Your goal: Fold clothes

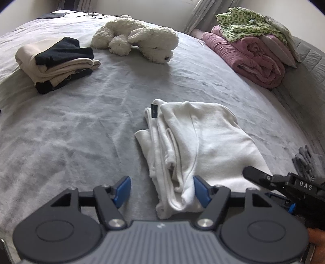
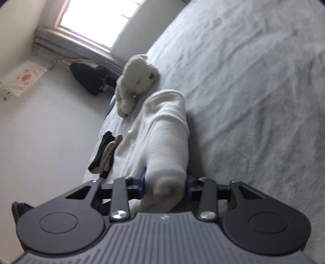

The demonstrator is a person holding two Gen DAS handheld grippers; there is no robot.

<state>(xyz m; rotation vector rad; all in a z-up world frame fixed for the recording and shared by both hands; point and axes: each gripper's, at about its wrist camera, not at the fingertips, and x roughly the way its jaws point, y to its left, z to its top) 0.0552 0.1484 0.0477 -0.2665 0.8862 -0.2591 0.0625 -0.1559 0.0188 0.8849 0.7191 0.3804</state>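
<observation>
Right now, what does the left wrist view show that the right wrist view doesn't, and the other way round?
Left wrist only: the pink quilt with a green patterned garment on top, the open left gripper at the near edge of the white garment, and the right gripper seen from the side.

Right wrist only: a window, a wall drawing, and the right gripper's pads pressing a rolled fold of the white garment.

Both: white garment, plush dog, folded beige and black stack, grey bedspread.
</observation>
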